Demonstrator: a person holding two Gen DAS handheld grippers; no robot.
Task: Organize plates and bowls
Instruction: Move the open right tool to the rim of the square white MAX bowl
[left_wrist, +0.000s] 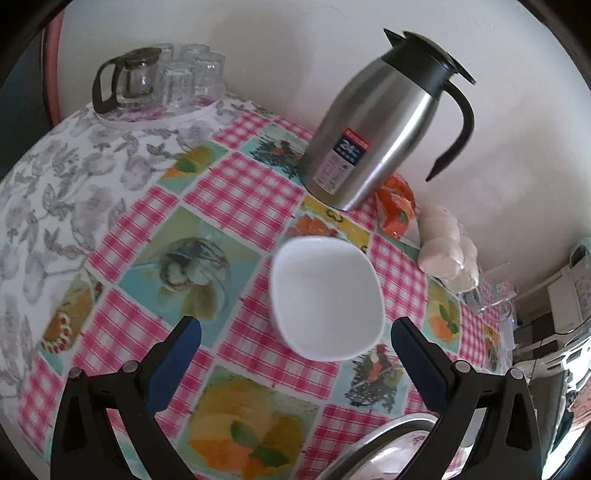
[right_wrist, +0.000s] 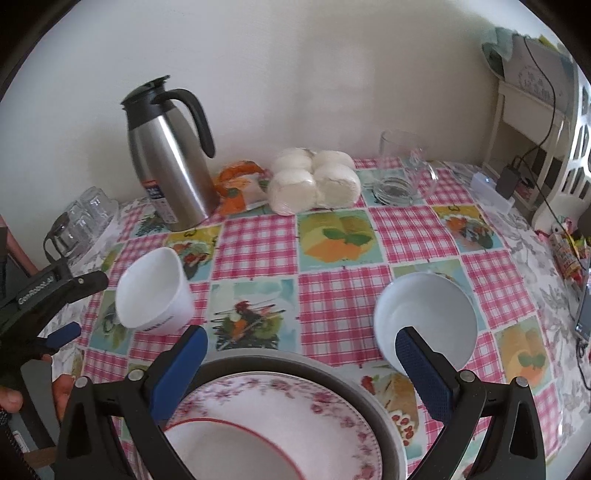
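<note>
A white bowl (left_wrist: 327, 297) stands on the checked tablecloth just ahead of my open, empty left gripper (left_wrist: 295, 328). It also shows at the left in the right wrist view (right_wrist: 153, 291), with the left gripper (right_wrist: 55, 314) beside it. A second white bowl (right_wrist: 424, 317) stands at the right, close to the right finger of my open, empty right gripper (right_wrist: 301, 339). Below that gripper lies a stack of plates: a red-rimmed plate (right_wrist: 221, 446) on a pink-flowered plate (right_wrist: 332, 402) on a grey plate (right_wrist: 369, 391). The stack's edge shows in the left wrist view (left_wrist: 384, 435).
A steel thermos jug (left_wrist: 373, 125) stands near the wall, with an orange packet (right_wrist: 236, 184) and bagged white buns (right_wrist: 314, 181) beside it. A glass teapot and upturned glasses (left_wrist: 162, 81) stand far left. Glass jars (right_wrist: 402, 173) stand far right.
</note>
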